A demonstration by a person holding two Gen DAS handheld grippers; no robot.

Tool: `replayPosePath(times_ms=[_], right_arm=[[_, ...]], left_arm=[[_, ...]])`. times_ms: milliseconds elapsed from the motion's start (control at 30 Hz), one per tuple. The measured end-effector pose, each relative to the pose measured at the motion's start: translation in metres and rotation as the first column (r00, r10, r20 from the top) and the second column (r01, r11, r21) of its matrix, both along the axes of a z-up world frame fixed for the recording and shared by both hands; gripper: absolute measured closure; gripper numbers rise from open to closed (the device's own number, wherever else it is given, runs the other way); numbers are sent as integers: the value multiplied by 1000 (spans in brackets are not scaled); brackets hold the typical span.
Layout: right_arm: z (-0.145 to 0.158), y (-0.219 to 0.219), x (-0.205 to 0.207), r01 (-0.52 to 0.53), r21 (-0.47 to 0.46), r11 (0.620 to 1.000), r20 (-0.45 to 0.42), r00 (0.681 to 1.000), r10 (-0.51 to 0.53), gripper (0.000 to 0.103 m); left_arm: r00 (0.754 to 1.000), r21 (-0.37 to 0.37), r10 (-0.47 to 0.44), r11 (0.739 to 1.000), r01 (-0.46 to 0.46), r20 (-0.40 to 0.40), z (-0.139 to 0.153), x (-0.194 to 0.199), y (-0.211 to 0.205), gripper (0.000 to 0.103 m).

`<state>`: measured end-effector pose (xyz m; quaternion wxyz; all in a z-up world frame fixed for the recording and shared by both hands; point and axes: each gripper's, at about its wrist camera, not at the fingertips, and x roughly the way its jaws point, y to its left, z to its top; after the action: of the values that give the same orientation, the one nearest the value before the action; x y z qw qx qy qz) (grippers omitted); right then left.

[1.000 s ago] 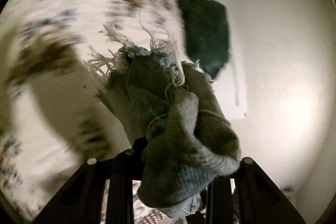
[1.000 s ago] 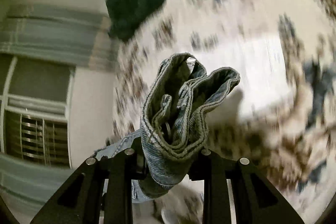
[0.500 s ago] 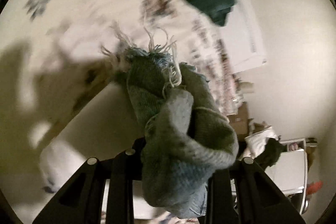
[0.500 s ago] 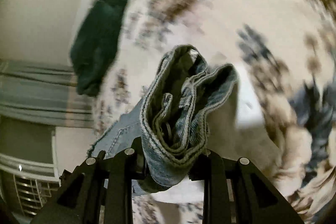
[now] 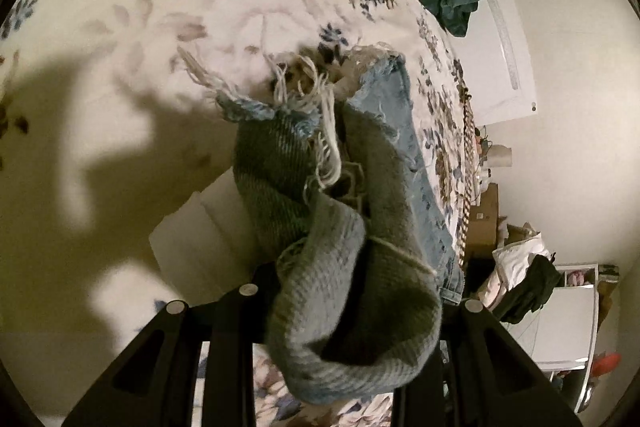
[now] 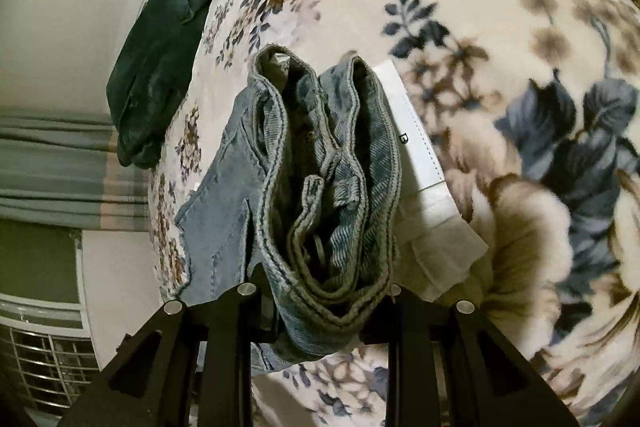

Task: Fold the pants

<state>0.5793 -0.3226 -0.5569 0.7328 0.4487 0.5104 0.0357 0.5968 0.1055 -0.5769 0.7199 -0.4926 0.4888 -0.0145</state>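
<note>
The pants are light blue jeans. In the left wrist view my left gripper (image 5: 352,311) is shut on the bunched, frayed hem end of the jeans (image 5: 332,227), held just above the bed. In the right wrist view my right gripper (image 6: 324,291) is shut on the folded waistband of the jeans (image 6: 320,187), with belt loops showing. A flat part of the denim (image 6: 220,219) hangs to the left below it. The fingertips of both grippers are hidden by the cloth.
A floral blanket (image 5: 200,7) covers the bed. A folded white garment (image 6: 420,163) lies under the jeans; it also shows in the left wrist view (image 5: 208,239). A dark green garment (image 6: 160,63) lies near the bed edge. Clutter and furniture (image 5: 532,279) stand beside the bed.
Both grippers have swung down toward the bed with the jeans still held. The white folded garment has come into view beneath them, and the views are now sharp.
</note>
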Motion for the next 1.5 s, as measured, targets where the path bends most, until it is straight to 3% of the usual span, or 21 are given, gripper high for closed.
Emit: replayPosePath(times_ms=[267, 467, 567, 667, 700, 733, 867, 933, 1000, 1133, 1233, 1367, 1500], right_arm=[[-20, 3, 1, -33, -3, 999, -41, 999, 33, 71], [-24, -2, -4, -69, -38, 997, -69, 995, 67, 60], [-16, -2, -5, -100, -87, 991, -78, 993, 94, 58], [-6, 2, -3, -142, -160, 977, -89, 988, 129, 53], [-3, 3, -4, -151, -182, 972, -95, 986, 136, 51], [1, 5, -3, -163, -214, 963, -102, 984, 144, 48], [20, 12, -10, -193, -340, 920, -128, 979, 159, 37], [35, 18, -17, -210, -415, 885, -131, 977, 170, 16], [50, 24, -23, -224, -475, 851, -136, 974, 180, 8], [92, 43, -39, -239, -623, 745, -142, 971, 193, 2], [129, 54, -49, -227, -691, 686, -126, 973, 195, 1], [179, 68, -64, -205, -744, 636, -93, 974, 205, 1], [227, 76, -83, -179, -764, 620, -62, 977, 205, 1]], left_arm=[[996, 58, -91, 994, 91, -9, -4, 2, -2, 74], [993, 72, -111, 991, 113, -34, 3, 7, -3, 72], [989, 154, -141, 977, 147, -52, 14, 10, -9, 68], [983, 248, -169, 951, 183, -77, 26, 12, -10, 53], [981, 295, -171, 936, 191, -91, 33, 12, -9, 28], [980, 328, -173, 925, 194, -94, 37, 13, -8, 13], [972, 476, -210, 847, 234, -105, 66, 12, -8, 13], [961, 551, -248, 788, 273, -121, 80, 11, -15, 13], [949, 602, -286, 738, 305, -130, 92, 10, -23, 13], [925, 664, -356, 660, 351, -135, 123, 2, -42, 13], [904, 703, -406, 605, 375, -133, 150, -6, -58, 13], [879, 729, -456, 555, 401, -136, 184, -21, -76, 13], [869, 740, -480, 539, 401, -122, 221, -40, -88, 13]])
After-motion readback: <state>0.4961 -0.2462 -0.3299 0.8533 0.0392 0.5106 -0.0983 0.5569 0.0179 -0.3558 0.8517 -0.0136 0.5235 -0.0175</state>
